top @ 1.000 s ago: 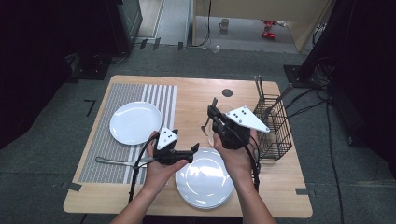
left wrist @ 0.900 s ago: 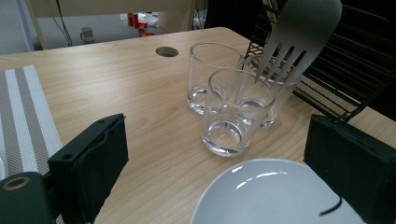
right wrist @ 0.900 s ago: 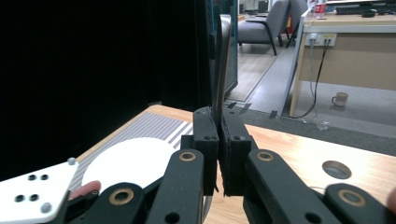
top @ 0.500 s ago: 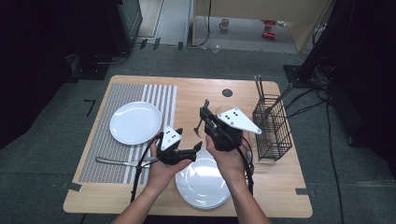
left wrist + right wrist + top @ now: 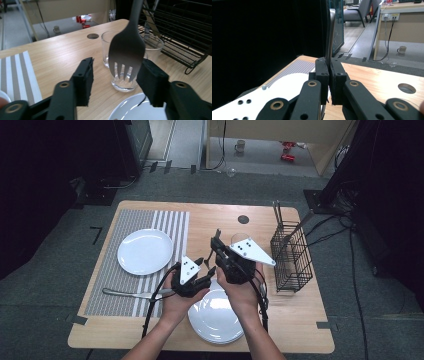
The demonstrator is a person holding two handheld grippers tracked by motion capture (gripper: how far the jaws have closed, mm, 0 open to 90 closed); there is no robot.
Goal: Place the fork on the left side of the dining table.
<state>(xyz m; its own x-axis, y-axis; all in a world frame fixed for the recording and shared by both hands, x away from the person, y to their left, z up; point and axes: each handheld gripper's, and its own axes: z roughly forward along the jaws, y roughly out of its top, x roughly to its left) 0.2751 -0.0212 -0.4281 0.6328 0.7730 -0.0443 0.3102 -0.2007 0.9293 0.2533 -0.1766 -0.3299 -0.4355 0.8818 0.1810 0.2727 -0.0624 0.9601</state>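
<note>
Nearest the person, a stack of white plates (image 5: 215,320) lies at the worktop's (image 5: 210,217) front edge, right under both hands. Above it the left gripper (image 5: 115,75) has just been closing its fingers (image 5: 83,80). They stand about half open, with the head of the fork (image 5: 127,47) hanging prongs down between them. The fork sits close to one finger and clear of the other, so nothing is clamped yet.

That off-centre position is the first risk. I think the near finger would reach the metal first and push the head sideways instead of pinching it. The smooth, curved steel could then twist or skid out.

The right gripper (image 5: 329,75) is pressed tight on the fork's handle (image 5: 329,37) and holds it upright in the air. If it lets go before the left has a firm hold, the fork will likely drop onto the plates and clatter or chip one.

Just beyond the prongs stand two drinking glasses (image 5: 107,50). A swing of the fork during the handover could tip one.

Farther right, the black wire rack (image 5: 180,37) could catch the handle if the fork is carried there at a tilt.
</note>
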